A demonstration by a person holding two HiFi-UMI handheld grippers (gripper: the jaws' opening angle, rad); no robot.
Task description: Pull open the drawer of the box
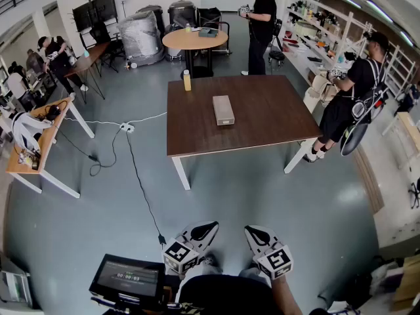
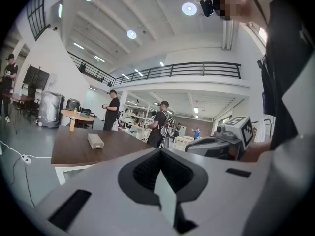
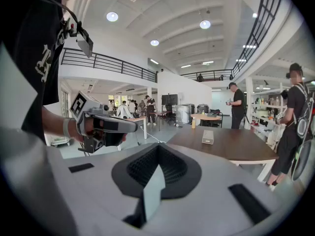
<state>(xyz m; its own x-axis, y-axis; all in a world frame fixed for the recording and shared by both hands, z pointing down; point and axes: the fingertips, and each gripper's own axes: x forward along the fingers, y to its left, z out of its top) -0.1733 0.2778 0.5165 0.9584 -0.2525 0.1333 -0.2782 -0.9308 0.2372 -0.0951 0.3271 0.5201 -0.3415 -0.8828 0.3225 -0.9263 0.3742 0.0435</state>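
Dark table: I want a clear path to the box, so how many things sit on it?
2: the box lies near the middle of the dark table; a yellow bottle stands at its far left corner. None seem hidden.

box (image 1: 223, 109) lies at middle of table (image 1: 275, 123). bottle (image 1: 187, 80) stands on its far-left corner. round table (image 1: 195, 40) behind. left gripper (image 1: 205, 229) and right gripper (image 1: 256, 232) side by side, well before near edge.
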